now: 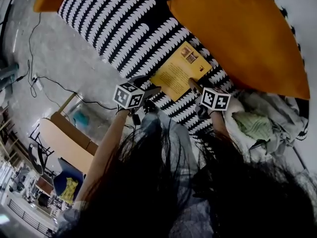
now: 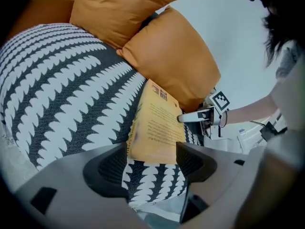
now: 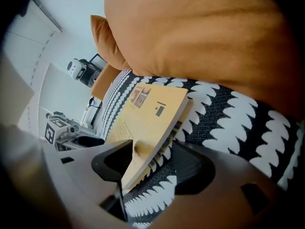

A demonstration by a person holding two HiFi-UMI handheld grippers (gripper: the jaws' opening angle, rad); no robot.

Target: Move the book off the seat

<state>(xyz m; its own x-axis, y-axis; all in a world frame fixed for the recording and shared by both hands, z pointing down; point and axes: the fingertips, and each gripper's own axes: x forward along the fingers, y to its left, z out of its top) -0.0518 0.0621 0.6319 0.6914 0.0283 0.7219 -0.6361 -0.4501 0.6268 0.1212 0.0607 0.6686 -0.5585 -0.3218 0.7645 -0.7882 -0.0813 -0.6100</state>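
Thin yellow-orange paperback book (image 1: 178, 71) lies flat on the black-and-white scallop-patterned fabric seat (image 1: 124, 29), centre of the head view, near the seat edge on the person's side, not yet moved off. Its far corner sits just beside the big orange cushion (image 1: 237, 33) filling the upper right; can't tell whether they touch. A second orange cushion (image 2: 114, 11) is behind the first, top of the left gripper view. Left gripper (image 1: 148, 90) is at the book's lower-left edge in the head view. In its own view the left gripper (image 2: 151, 159) has jaws wide apart, the book's near short edge (image 2: 157, 128) sits in the gap, pads not pressing, nothing gripped. Right gripper (image 1: 195, 86) is at the book's right edge in the head view. In its own view the right gripper (image 3: 152, 161) also has jaws spread wide, with a book corner (image 3: 147, 123) between them, close to the left pad, no clamping visible. Each gripper shows in the other's view, across the book. Grey floor (image 1: 59, 53) with a black cable (image 1: 49, 78) is at left, and a crumpled green cloth (image 1: 252, 125) is at right.
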